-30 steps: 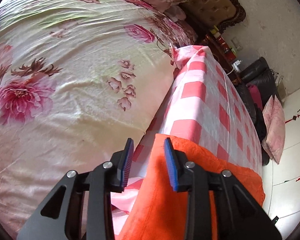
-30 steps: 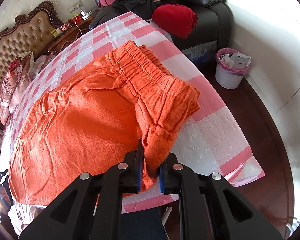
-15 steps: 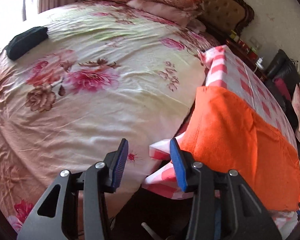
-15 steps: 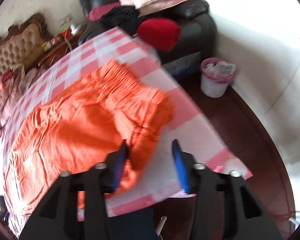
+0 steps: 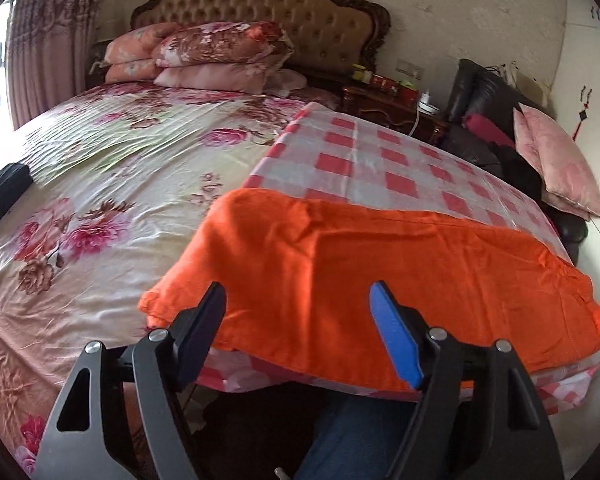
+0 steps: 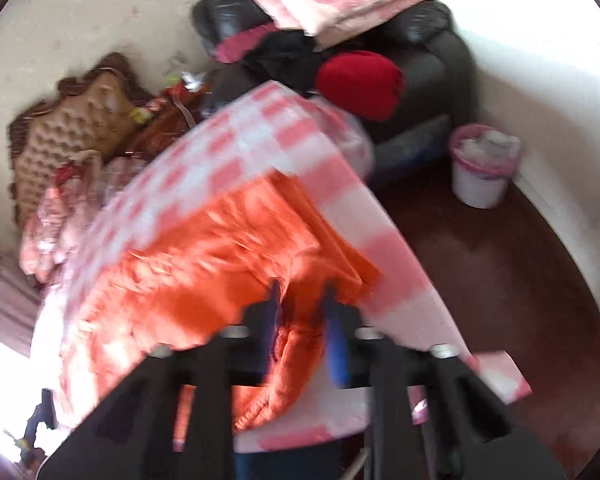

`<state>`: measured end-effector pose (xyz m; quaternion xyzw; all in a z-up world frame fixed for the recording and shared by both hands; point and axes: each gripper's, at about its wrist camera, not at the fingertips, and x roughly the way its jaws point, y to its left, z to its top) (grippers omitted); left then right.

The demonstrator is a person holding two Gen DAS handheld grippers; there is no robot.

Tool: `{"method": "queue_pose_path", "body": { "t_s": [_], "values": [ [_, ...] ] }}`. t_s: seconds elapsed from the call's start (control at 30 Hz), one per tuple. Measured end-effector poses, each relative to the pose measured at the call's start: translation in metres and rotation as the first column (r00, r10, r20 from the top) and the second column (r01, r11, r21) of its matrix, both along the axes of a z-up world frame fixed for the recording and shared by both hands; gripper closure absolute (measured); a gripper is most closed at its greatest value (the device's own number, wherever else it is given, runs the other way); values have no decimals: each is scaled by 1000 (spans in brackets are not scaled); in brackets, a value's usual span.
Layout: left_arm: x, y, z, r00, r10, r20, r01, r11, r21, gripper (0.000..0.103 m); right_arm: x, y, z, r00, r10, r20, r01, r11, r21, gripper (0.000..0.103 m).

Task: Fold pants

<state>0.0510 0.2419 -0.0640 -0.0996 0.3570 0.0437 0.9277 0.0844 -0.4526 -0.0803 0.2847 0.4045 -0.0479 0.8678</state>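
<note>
The orange terry-cloth pants (image 5: 380, 272) lie spread across the near end of the pink-and-white checked tablecloth (image 5: 380, 160), long axis running left to right in front of me, near hem hanging a little over the cloth's front edge.

Nearest to me, my left gripper (image 5: 298, 324) is spread wide and holds nothing. Its blue-padded fingers (image 5: 396, 344) straddle the near hem without touching it, and the left-hand end of the pants sits just beyond and to the left of them. That makes the left the closer hand for the leg end.

My right gripper (image 6: 300, 316) shows only in its own blurred view. It sits at the opposite end, over the bunched, gathered edge of the fabric (image 6: 292, 352). The jaws look narrow with cloth between them, but through the motion smear I cannot tell whether they are pinching it or merely around it.

Farther off, beyond the checked cloth, is the floral satin bedspread (image 5: 100, 184) with stacked pillows (image 5: 204, 56) against a tufted headboard (image 5: 260, 12). To the right, a black leather sofa (image 6: 428, 64) holds cushions, with a white waste bin (image 6: 482, 168) on the floor beside it.

I judge the coming move turns on each hand taking its own end, so the fold brings the long axis in half.
</note>
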Motion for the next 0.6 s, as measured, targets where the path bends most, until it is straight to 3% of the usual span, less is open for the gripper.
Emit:
{"method": "queue_pose_path", "body": {
  "t_s": [0.13,0.2,0.23,0.27,0.33,0.4,0.47,0.6],
  "values": [
    [8,-38,-3,997,-73,-5,72,996,-56,29,25,3,21,994,93,55,-96,994,55,94],
    [6,-57,2,991,-130,25,132,990,-59,29,30,5,40,964,161,213,-192,972,138,94],
    [5,-71,5,984,-172,43,174,984,-48,29,24,3,54,919,179,352,-240,961,137,94],
    [5,-81,6,979,-200,50,202,979,-42,29,21,2,55,909,172,380,-231,966,113,94],
    [4,-97,6,968,-244,52,247,967,-57,29,27,-11,27,941,118,316,-178,969,169,94],
    [4,-113,5,952,-303,52,306,949,-76,29,27,-23,-21,983,76,168,-109,973,201,94],
    [3,-131,3,930,-364,44,366,929,-60,29,14,-27,-41,992,46,119,-71,975,212,94],
    [9,-167,-2,891,-453,30,454,886,-97,29,-10,-29,-45,997,22,68,-33,985,171,92]
  ]
}}
